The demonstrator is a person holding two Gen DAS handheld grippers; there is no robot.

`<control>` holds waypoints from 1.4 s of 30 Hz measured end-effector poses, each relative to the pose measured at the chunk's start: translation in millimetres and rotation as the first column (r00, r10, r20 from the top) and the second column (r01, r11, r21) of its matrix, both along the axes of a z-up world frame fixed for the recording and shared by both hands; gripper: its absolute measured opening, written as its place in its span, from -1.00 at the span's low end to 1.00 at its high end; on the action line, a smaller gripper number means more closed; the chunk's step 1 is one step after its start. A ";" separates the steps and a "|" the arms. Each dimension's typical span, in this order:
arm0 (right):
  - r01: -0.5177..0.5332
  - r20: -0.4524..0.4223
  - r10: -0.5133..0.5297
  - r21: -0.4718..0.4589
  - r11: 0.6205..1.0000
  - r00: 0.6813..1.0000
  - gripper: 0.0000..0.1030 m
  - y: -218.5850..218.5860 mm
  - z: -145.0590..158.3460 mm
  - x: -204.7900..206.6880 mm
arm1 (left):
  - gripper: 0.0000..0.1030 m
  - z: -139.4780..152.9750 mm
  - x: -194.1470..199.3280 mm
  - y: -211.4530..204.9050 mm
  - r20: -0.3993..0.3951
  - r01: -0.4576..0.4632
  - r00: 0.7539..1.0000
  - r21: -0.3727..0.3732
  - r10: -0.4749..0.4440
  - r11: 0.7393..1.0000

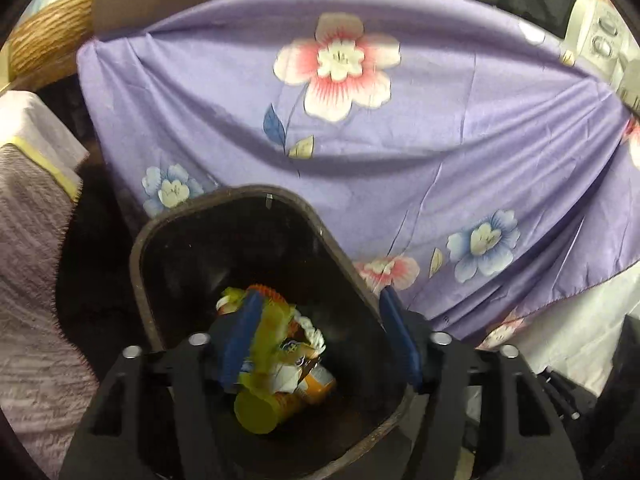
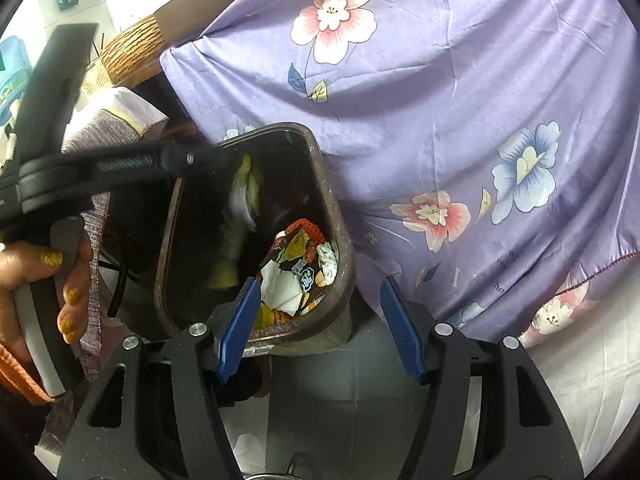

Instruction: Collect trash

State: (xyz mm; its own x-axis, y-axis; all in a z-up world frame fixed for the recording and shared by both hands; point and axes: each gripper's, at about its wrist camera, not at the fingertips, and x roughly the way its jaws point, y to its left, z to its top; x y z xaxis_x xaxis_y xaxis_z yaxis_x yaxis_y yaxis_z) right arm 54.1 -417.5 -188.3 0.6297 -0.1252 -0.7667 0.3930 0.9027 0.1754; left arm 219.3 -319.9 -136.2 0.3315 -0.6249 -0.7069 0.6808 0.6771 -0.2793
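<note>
Left wrist view is showing the left gripper (image 1: 320, 344) hovering over the dark bin (image 1: 224, 216), jaws spread and holding nothing; a blurred yellow-green wrapper (image 1: 272, 320) is perhaps dropping onto the trash pile (image 2: 296, 272); the right gripper (image 2: 324, 328), jaws likewise spread, is waiting beside the rim; whether any litter is remaining elsewhere is not showing.

Both wrist views steeply down, sharing bin (image 1: 256, 216).

Home kitchen: microwave (image 1: 532, 0), floral tablecloth (image 1: 400, 140), bin (image 1: 224, 248).
</note>
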 end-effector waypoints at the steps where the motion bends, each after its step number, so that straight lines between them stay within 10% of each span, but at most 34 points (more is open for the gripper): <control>1: 0.001 -0.001 -0.001 0.000 1.000 1.000 0.22 0.7 -0.2 -1.0 | 0.20 2.6 -1.3 2.0 -0.005 -0.002 1.000 -0.006 0.002 1.000; 10: -0.007 0.016 0.008 -0.025 1.000 1.000 0.22 14.4 10.2 -3.0 | 0.57 42.4 -48.3 36.0 0.141 -0.042 0.989 0.004 0.041 0.999; 21: 0.034 0.105 -0.010 -0.223 0.974 0.994 0.59 41.1 60.8 -15.4 | 0.89 102.6 -97.0 109.6 0.345 -0.174 0.920 -0.066 0.186 0.983; 35: 0.079 0.373 0.078 -0.390 0.917 0.925 0.89 136.1 149.7 -51.0 | 0.90 130.5 -153.7 241.6 0.509 -0.410 0.750 -0.144 0.422 0.901; 42: -0.028 0.501 0.235 -0.386 0.922 0.833 0.89 190.9 170.3 -73.4 | 0.89 136.4 -170.9 287.0 0.507 -0.506 0.679 -0.201 0.531 0.839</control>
State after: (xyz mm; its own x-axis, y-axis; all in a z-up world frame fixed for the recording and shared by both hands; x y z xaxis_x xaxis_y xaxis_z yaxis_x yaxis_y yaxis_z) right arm -19.3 -226.6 -18.0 0.9517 -0.2032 -0.2300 0.2052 0.9786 -0.0155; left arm 48.3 -32.9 0.1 0.9171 -0.2632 -0.2995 0.2682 0.9630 -0.0250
